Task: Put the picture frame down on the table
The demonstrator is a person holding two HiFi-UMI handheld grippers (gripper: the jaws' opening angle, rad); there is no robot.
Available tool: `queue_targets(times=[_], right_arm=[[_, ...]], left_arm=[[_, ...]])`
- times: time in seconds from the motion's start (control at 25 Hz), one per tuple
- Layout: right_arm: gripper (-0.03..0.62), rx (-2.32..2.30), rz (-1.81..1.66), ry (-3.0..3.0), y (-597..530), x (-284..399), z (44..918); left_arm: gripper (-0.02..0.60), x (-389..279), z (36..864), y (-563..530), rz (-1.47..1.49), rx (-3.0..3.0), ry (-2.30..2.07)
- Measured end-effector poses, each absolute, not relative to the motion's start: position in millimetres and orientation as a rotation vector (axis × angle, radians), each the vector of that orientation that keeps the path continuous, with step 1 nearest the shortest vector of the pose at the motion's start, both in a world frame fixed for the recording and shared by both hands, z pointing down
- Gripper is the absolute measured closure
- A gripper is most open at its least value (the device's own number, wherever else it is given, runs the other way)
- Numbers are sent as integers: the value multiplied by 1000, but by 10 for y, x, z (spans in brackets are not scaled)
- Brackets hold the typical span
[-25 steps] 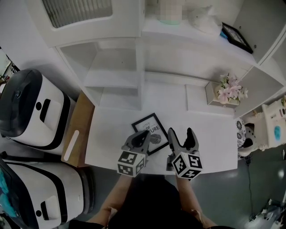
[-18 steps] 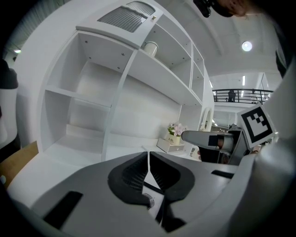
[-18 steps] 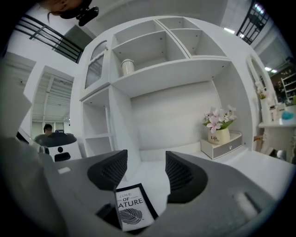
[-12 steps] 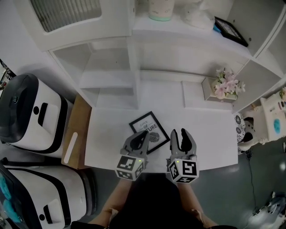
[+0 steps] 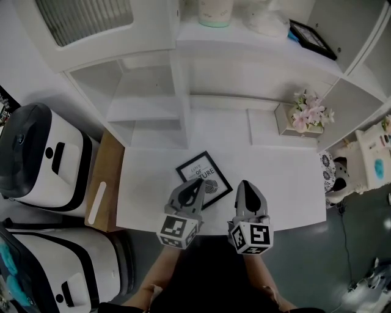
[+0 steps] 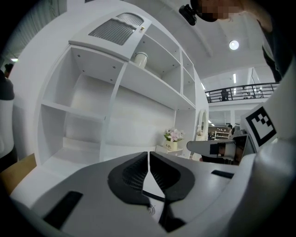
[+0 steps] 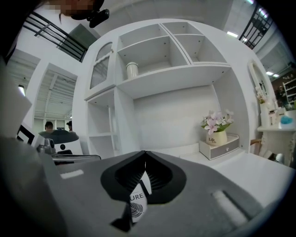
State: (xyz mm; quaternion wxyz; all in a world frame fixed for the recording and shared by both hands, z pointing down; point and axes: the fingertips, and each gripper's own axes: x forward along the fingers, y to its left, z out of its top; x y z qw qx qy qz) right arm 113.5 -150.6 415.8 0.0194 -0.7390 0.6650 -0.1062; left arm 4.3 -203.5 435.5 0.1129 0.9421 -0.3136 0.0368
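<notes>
My left gripper [image 5: 197, 183] hangs over the near edge of the desk [image 5: 287, 189], jaws pressed together with nothing in them. Its tip sits over the near corner of the picture frame [image 5: 206, 171]; whether it touches, I cannot tell. My right gripper [image 5: 245, 186] is just right of the frame and apart from it, jaws likewise closed on nothing.

The frame lies flat on the desk, face up with its print showing, one corner turned toward me. Right of the frame the desk top is bare all the way to its right edge. Left of the frame there is only a narrower bare strip before the desk's left edge, with a wooden board [image 5: 101, 183] and two white machines [image 5: 43, 153] beyond it.

Behind the frame the desk runs open to the shelf unit [image 5: 183, 92]. Far right of the frame, against the shelving, stands a small drawer box [image 5: 287, 125] carrying pink flowers [image 5: 310, 115]. Higher up, a pale cup [image 5: 215, 11] and another dark frame [image 5: 311, 38] rest on the top shelf.
</notes>
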Motion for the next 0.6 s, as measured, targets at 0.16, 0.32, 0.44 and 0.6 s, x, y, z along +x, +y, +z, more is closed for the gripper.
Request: queue_targets(times=[0.16, 0.32, 0.44, 0.6], right_arm=[[589, -2281, -359, 2060, -1466, 1117, 4180], [589, -2276, -375, 2076, -1464, 1102, 4215], [589, -2270, -377, 2096, -1462, 1067, 4231], [589, -2265, -381, 2113, -1465, 1029, 4259]], left_arm=[[561, 45, 4289, -2004, 92, 2802, -921], [561, 47, 4285, -1993, 93, 2818, -922], [560, 40, 4281, -1983, 88, 2818, -927], [560, 40, 4214, -1995, 72, 2824, -933]])
